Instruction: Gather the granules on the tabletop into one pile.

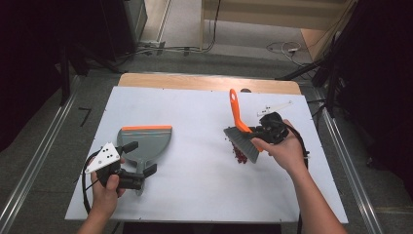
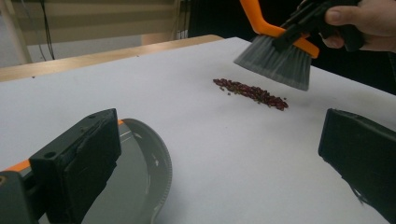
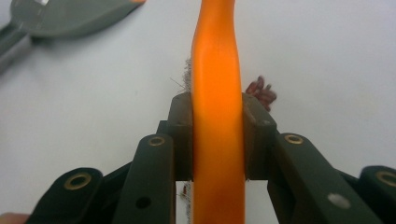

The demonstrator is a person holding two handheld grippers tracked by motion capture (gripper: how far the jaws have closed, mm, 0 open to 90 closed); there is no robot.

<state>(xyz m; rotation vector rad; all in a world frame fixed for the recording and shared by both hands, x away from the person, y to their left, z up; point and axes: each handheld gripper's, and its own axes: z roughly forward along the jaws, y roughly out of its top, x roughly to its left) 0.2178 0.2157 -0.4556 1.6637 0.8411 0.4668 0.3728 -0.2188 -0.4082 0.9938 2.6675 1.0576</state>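
I looked down on a white rectangular worktop (image 1: pixel 195 112) with a person's forearms coming in from the near edge. My right gripper (image 1: pixel 265 132) was clamped tight on a small hand brush with a curved orange plastic handle and grey bristles (image 1: pixel 242 138), its black jaws pressing on both sides of the handle. The brush hung tilted, bristles pointing down, just above and beside a short line of small dark red beans (image 1: pixel 239 155) that lay on the worktop's right half. In the left gripper view the bristles stood clear of the beans, not touching them.

My left gripper (image 1: pixel 138 159) sat on the left half of the worktop with its jaws spread wide, one on each side of the handle of a grey plastic dustpan with an orange strip along its front lip (image 1: pixel 146 141). The pads did not press on it. The dustpan lay flat on the worktop, its lip facing away from the person, well apart from the beans.
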